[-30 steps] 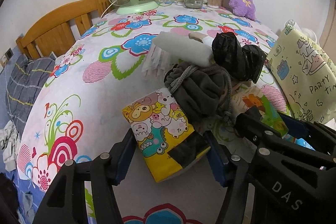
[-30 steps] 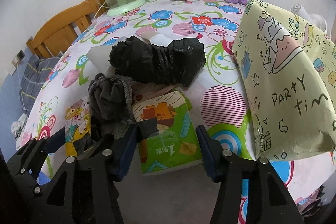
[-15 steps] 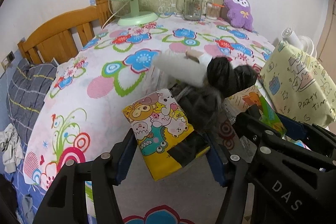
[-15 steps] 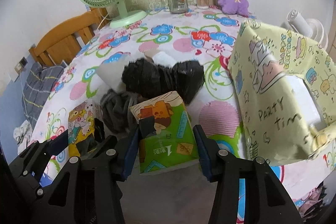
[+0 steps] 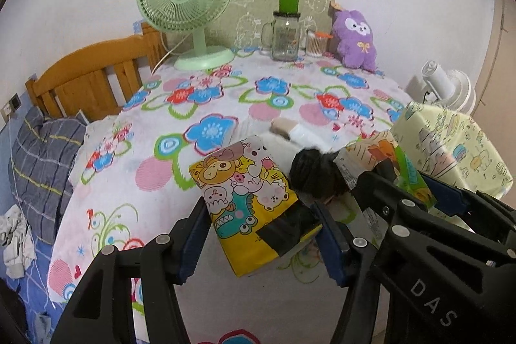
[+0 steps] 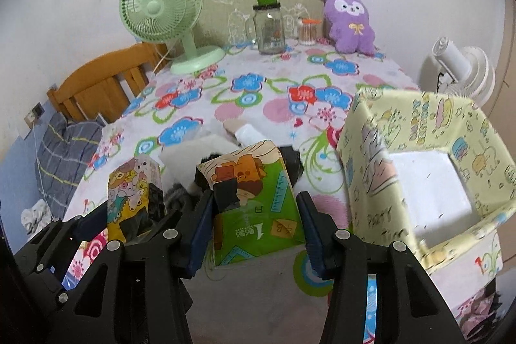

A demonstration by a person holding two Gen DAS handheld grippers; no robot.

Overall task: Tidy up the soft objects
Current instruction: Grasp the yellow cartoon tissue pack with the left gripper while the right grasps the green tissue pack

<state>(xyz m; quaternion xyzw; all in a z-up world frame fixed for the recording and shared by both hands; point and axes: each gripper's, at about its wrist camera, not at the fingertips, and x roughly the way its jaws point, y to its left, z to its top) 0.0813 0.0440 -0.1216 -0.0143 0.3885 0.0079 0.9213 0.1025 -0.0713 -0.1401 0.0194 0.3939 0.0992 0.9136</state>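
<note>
My left gripper [image 5: 262,229] is shut on a yellow cartoon tissue pack [image 5: 248,192] and holds it above the flowered table [image 5: 200,124]. My right gripper [image 6: 254,229] is shut on a green tissue pack [image 6: 254,208], also lifted. The yellow pack shows at the left in the right wrist view [image 6: 133,192]. The green pack shows at the right in the left wrist view [image 5: 387,163]. On the table behind them lie a black bundle [image 5: 309,173], a white fluffy item [image 6: 190,153] and a grey cloth [image 6: 179,199]. An open yellow box [image 6: 429,170] with a white inside stands at the right.
At the table's back stand a green fan [image 5: 190,8], a glass jar [image 5: 285,34], a small cup [image 5: 314,44] and a purple plush [image 5: 354,37]. A wooden headboard [image 5: 87,83] and grey bedding [image 5: 42,150] lie left. A white fan [image 6: 461,70] stands at the right.
Both grippers have lifted and drawn back with their tissue packs. The black bundle and grey cloth stayed on the table. The open top of the yellow box has come into the right wrist view.
</note>
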